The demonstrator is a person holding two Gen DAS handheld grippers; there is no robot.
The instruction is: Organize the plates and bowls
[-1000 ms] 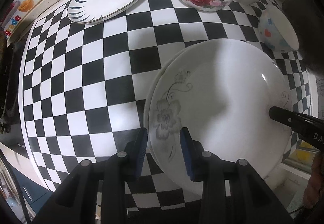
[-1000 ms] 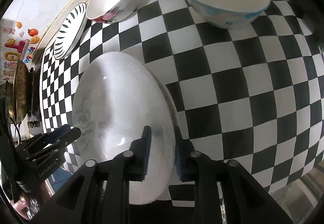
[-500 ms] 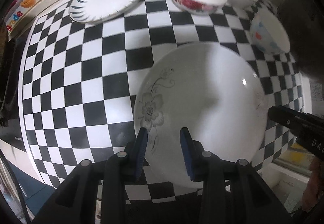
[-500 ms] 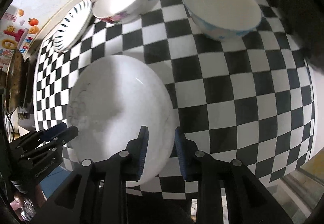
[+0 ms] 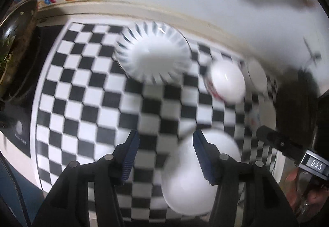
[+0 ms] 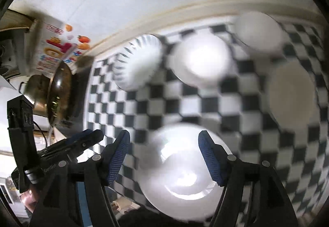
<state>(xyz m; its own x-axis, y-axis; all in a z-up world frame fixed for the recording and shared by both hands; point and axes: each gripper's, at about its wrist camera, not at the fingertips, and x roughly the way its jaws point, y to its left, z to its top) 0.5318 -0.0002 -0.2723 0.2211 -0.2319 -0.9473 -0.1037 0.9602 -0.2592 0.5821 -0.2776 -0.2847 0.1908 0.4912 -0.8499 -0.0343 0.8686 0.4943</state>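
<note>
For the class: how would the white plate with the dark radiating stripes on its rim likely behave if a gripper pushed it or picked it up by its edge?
The striped-rim plate looks glazed and glossy, so probably slippery between pads. It seems rigid ceramic: likely fragile if dropped. Lying flat on the checkered cloth, it should slide rather than roll.

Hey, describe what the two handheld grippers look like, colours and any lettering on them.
Both are black plastic. The left gripper and right gripper each have two angular black fingers with silver rivets and ridged blue pads lining the jaws. The right one's side carries a white label reading DAS; the left's body shows faint pale lettering, unreadable.
</note>
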